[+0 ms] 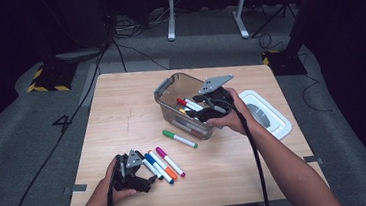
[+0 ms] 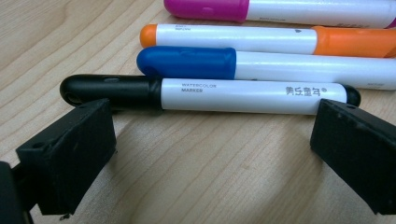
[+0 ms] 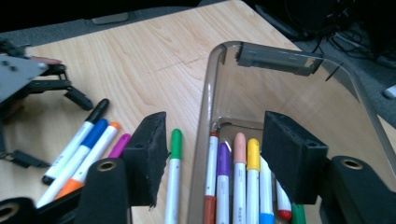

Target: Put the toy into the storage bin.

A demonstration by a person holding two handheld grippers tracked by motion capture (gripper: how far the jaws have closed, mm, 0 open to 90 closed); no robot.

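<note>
1. A white lid (image 1: pixel 267 113) lies on the table (image 1: pixel 121 113) at centre right of the high view.
2. Grey carpet (image 1: pixel 24 147) fills the left side.
3. A yellow-and-black striped base (image 1: pixel 48 79) sits upper left.
4. A white frame's legs (image 1: pixel 203 11) stand at top centre.
5. Black cables (image 1: pixel 129 30) trail across the upper floor.

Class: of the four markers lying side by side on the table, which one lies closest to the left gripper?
The black-capped marker: it lies just ahead of the left gripper, with the blue, orange and magenta ones farther off.
</note>
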